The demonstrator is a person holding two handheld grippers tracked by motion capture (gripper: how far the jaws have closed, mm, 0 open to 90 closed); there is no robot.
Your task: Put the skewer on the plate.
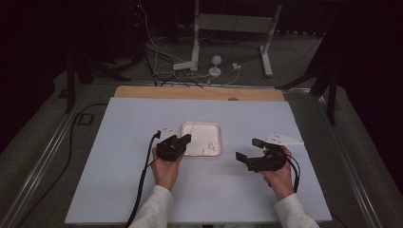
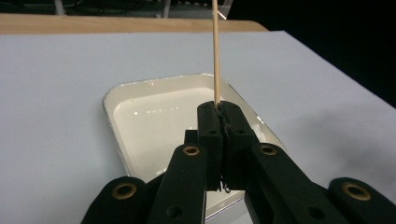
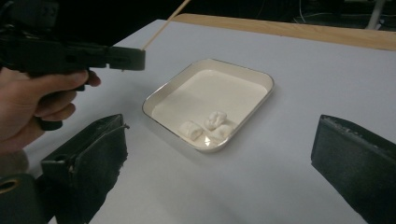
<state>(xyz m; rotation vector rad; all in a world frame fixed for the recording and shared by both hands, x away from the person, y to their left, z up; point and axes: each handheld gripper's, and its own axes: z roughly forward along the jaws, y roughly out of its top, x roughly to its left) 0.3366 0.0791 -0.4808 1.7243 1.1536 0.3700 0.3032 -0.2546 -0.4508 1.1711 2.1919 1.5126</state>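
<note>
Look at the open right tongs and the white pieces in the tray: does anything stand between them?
Nothing visible does. Between the right tongs and the white pieces in the tray lies bare table. The left tongs, shut on a stick, stand off to the side.

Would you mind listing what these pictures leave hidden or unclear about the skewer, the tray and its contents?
- Skewer: its top is cut off by the upper edge in the left gripper view; its lower end is hidden inside the shut left claw.
- White pieces: three pale lumps, too small and soft in the right gripper view to identify.
- Tray: its near corner is hidden behind the left claw's arms in the left gripper view.
- Right claw: open, its tips cut off.
</note>
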